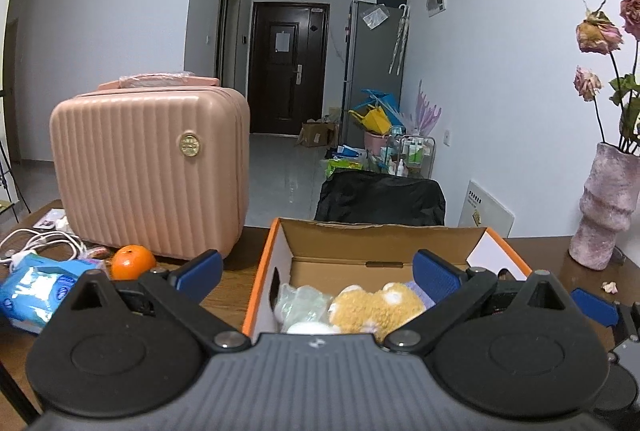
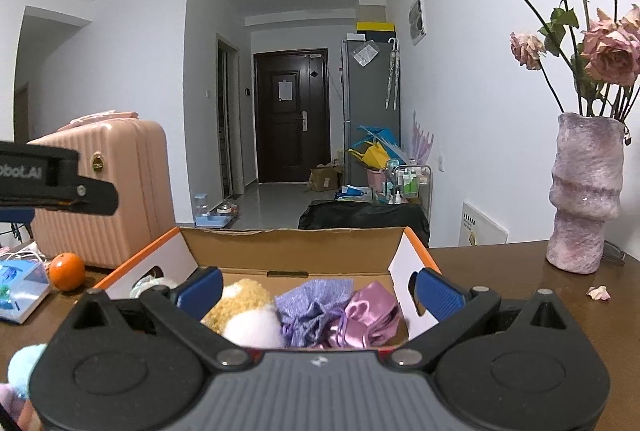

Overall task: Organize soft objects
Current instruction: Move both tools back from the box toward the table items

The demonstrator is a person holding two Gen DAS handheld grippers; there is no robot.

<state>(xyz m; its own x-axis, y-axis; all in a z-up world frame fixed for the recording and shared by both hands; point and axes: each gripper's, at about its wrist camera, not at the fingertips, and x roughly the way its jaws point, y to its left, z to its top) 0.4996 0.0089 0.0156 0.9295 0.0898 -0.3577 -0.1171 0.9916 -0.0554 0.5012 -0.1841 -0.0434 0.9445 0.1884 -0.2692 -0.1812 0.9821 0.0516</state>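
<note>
An open cardboard box (image 1: 280, 243) (image 2: 400, 263) with orange and white sides stands on the brown table. Inside lie a tan and white plush toy (image 1: 380, 305) (image 2: 240, 305), a pale green pouch (image 1: 298, 301), a lilac pouch (image 2: 312, 303) and a pink satin pouch (image 2: 372, 309). My left gripper (image 1: 318, 273) is open above the box's near left part, nothing between its blue pads. My right gripper (image 2: 318, 289) is open above the box's near edge, also empty. A light blue soft thing (image 2: 24, 363) shows at the lower left of the right wrist view.
A pink ribbed case (image 1: 148, 167) (image 2: 104, 187) stands left of the box, with an orange (image 1: 132, 262) (image 2: 67, 271), a blue tissue pack (image 1: 38, 291) and white cables (image 1: 44, 243) near it. A mauve vase (image 1: 604, 207) (image 2: 586, 191) of dried roses stands right.
</note>
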